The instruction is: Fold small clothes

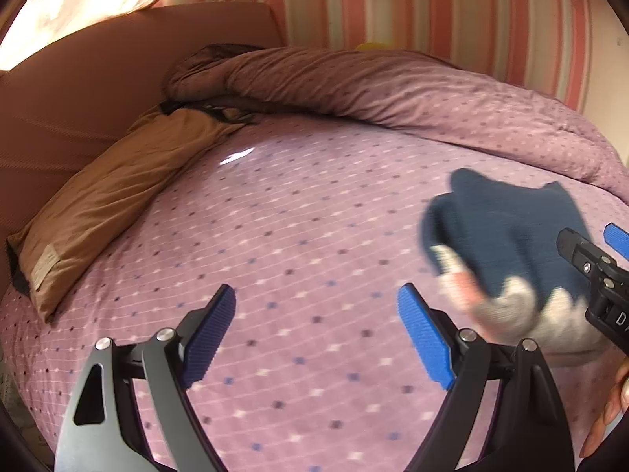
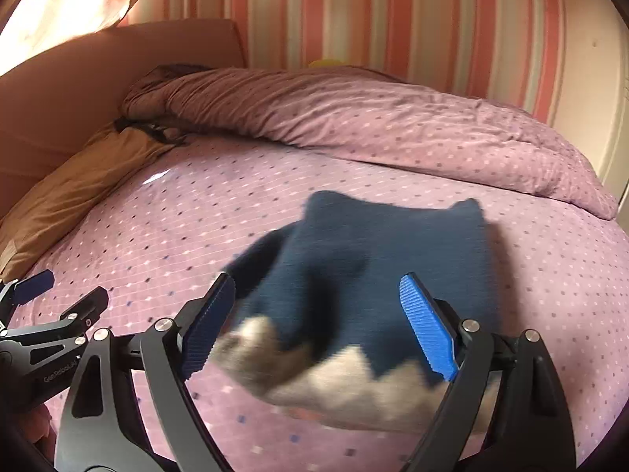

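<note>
A small dark blue knit garment with a jagged grey-white band along its near edge lies blurred on the purple dotted bedsheet. In the right wrist view the garment fills the space in front of my right gripper, which is open wide; its blue pads stand clear of the cloth on both sides. My left gripper is open over bare sheet, left of the garment. Each gripper shows at the edge of the other's view: the right gripper and the left gripper.
A brown pillow lies at the left by the padded headboard. A rolled purple duvet runs along the far side under a striped wall. A person's fingers show at the lower right edge.
</note>
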`<act>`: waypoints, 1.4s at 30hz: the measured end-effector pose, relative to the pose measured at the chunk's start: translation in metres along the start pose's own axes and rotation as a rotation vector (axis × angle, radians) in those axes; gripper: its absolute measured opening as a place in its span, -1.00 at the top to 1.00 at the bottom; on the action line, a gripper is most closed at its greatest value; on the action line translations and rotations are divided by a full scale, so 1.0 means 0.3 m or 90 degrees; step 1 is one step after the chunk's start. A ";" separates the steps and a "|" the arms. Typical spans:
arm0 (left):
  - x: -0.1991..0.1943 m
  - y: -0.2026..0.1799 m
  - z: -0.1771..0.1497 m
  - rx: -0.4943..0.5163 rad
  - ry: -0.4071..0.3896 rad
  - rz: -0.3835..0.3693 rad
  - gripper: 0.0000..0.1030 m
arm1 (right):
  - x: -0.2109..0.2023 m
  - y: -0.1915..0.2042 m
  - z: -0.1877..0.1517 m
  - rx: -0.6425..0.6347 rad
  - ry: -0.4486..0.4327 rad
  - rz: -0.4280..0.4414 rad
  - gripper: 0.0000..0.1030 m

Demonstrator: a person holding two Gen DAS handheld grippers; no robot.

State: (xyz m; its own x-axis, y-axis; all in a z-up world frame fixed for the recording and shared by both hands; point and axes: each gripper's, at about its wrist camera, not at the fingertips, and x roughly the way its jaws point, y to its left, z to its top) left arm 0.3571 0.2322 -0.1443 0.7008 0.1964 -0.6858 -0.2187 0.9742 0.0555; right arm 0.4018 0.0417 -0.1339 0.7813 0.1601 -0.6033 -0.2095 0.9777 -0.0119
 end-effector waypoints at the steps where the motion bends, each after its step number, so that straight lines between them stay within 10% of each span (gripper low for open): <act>1: -0.005 -0.034 0.003 0.003 0.000 -0.011 -0.66 | -0.011 -0.030 -0.004 0.003 -0.001 -0.004 -0.68; 20: 0.077 -0.519 0.044 0.079 0.022 -0.118 -0.66 | -0.121 -0.619 -0.176 0.098 0.023 -0.042 -0.80; 29: 0.257 -0.496 -0.032 0.045 0.112 -0.083 -0.48 | -0.086 -0.635 -0.212 0.103 0.040 -0.018 -0.86; 42: 0.260 -0.489 -0.073 0.045 0.094 -0.107 -0.56 | 0.007 -0.508 -0.266 0.060 0.085 0.004 -0.90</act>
State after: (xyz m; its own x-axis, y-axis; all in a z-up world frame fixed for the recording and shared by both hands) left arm 0.4290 0.1023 -0.2218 0.6153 0.0177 -0.7881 -0.0556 0.9982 -0.0210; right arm 0.3885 -0.1178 -0.1970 0.6937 0.1528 -0.7039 -0.1529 0.9862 0.0634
